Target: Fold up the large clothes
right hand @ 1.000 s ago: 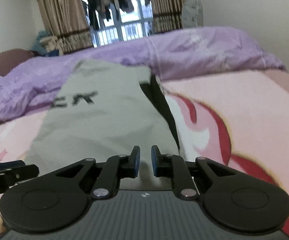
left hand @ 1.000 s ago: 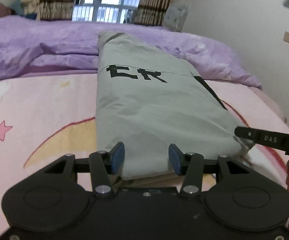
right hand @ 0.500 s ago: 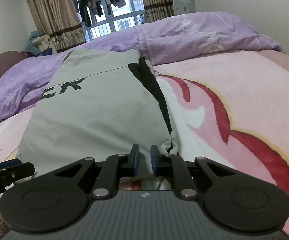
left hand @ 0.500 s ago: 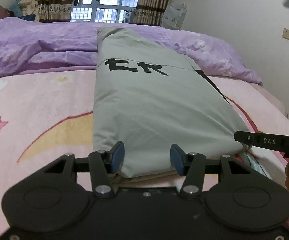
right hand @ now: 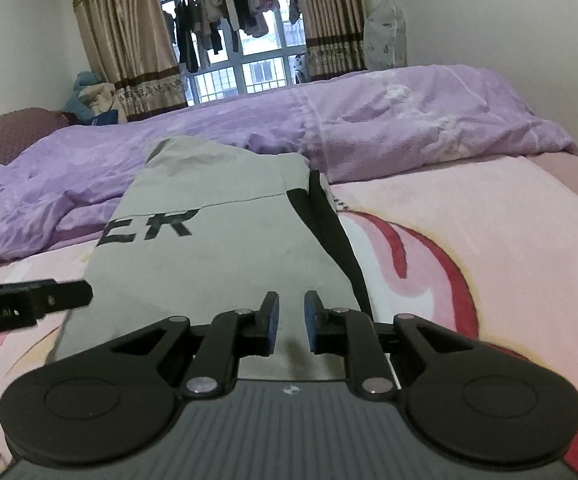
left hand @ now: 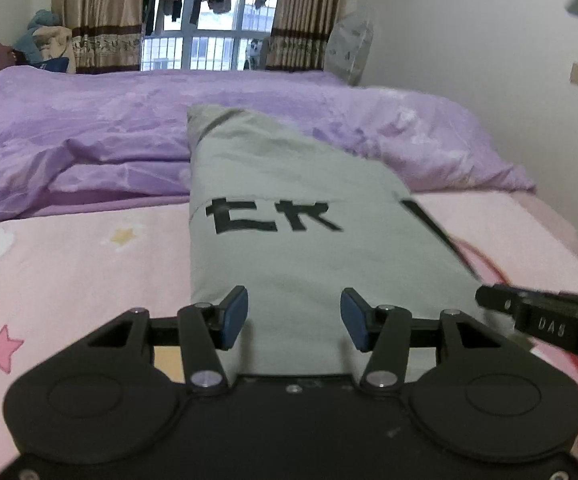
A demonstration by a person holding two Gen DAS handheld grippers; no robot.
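Up close, our left gripper (left hand: 294, 316) has its blue pads standing well apart, released, with nothing pinched between them. The folded grey garment (left hand: 309, 260) lies just beneath and ahead of them. Our right gripper (right hand: 291, 322) shows only a narrow gap, and its jaws have just eased a little wider. The cloth seems to lie under that gap rather than in it, though the view there is shadowed. The garment runs lengthwise away from us as one long folded panel, with black letters across it and a black stripe along its right edge. Its near end sits at both our grippers. Its far end rests up on the rumpled purple duvet (right hand: 409, 120). Under it spreads a pink blanket (left hand: 69, 280) printed with stars. Beyond the bed stand brown curtains (right hand: 121, 40) and a window (right hand: 257, 68) hung with laundry.
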